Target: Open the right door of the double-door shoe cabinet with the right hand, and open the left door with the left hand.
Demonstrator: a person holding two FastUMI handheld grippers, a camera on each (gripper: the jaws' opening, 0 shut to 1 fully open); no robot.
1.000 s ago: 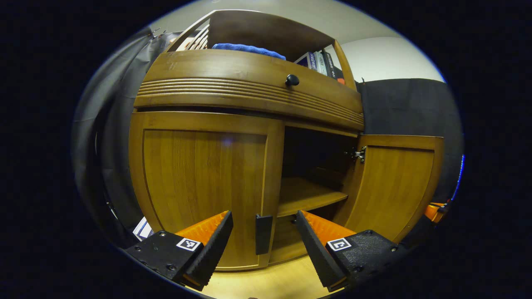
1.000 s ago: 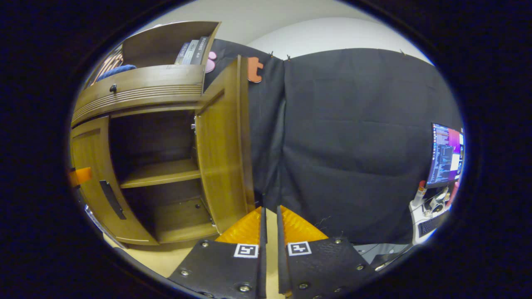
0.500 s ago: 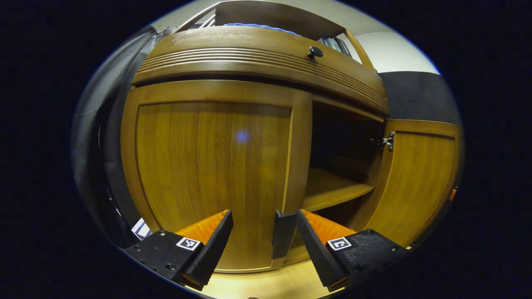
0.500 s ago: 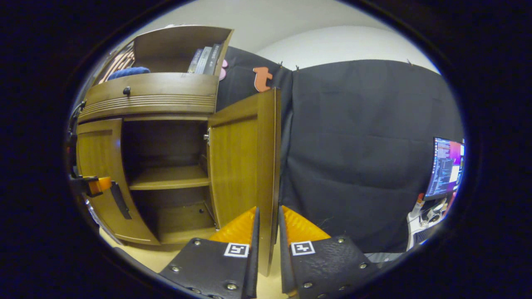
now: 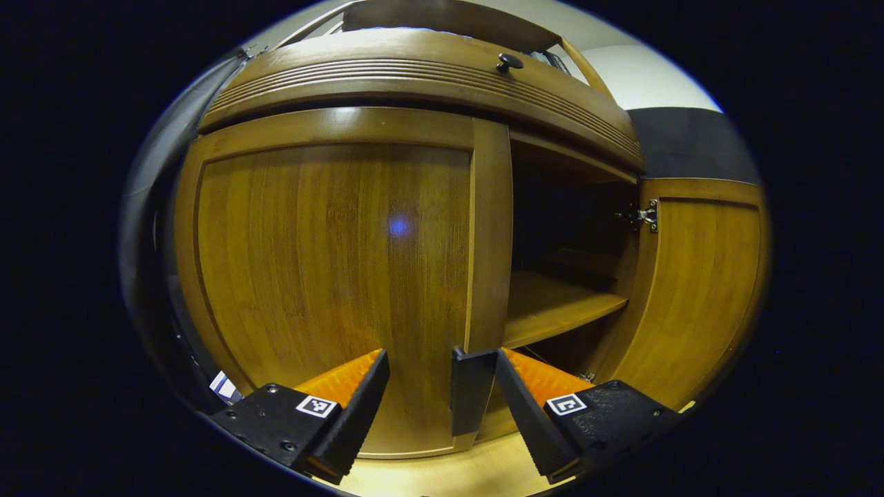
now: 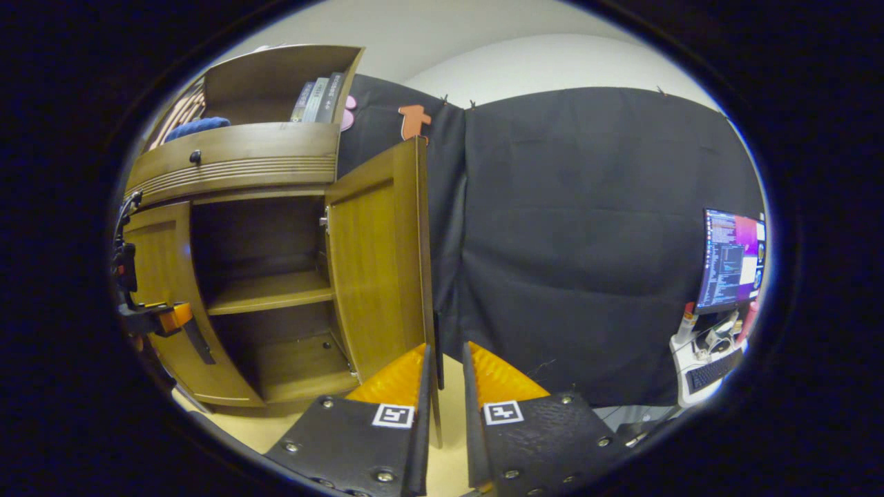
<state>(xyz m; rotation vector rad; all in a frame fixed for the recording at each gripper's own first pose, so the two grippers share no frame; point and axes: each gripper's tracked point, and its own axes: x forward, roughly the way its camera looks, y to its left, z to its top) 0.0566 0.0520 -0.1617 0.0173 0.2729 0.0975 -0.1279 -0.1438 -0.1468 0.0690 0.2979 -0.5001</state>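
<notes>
Shoe cabinet (image 5: 428,76): brown wood, double-door, with a ribbed drawer front above the doors carrying a dark round knob (image 5: 509,62); in the right gripper view a blue cloth (image 6: 197,128) and upright books (image 6: 318,100) occupy the open top shelf.

Left door (image 5: 331,276): closed, flush with the cabinet front. A dark vertical handle (image 5: 469,390) sits low on its inner edge.

Right door (image 6: 376,262): swung open, standing edge-on toward the right gripper view, with a metal hinge (image 5: 646,215) at its upper inner corner. Interior exposed: one wooden shelf (image 5: 556,310) and a lower compartment floor (image 6: 304,362).

Left tongs (image 5: 442,397): released, jaws spread wide. The left door's handle stands between the fingers, just beside the right-hand finger; contact cannot be told. In the right gripper view these tongs appear at the far left, by the left door (image 6: 162,317).

Right tongs (image 6: 442,386): jaws nearly together, a narrow gap remaining. The right door's free edge and its thin dark handle (image 6: 437,348) lie in line with that gap; whether the fingers press on anything cannot be told.

Surroundings: light wooden floor (image 5: 456,469); black cloth wall (image 6: 587,241); a lit monitor (image 6: 728,259) and keyboard (image 6: 708,373) on a tabletop at far right.
</notes>
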